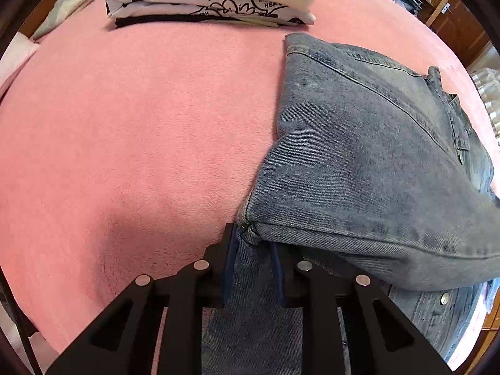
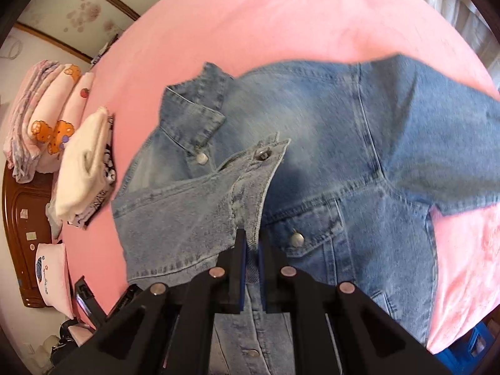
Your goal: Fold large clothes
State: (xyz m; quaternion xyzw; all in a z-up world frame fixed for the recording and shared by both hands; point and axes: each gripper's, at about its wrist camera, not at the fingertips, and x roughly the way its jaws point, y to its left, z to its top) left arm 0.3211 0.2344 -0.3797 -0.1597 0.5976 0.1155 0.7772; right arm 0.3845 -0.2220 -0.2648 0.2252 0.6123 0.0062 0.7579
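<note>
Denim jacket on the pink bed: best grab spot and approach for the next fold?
Judging from these views, grip the denim jacket at thick edges from above: the sleeve cuff, where the right gripper is already shut on it, and the folded side edge, held by the left gripper. It lies flat on the pink bedcover, so only hems and cuffs offer a lip.

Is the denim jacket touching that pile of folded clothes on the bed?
Apart. In the left wrist view a strip of bare pink blanket shows between the denim jacket and the pile of folded clothes.
</note>
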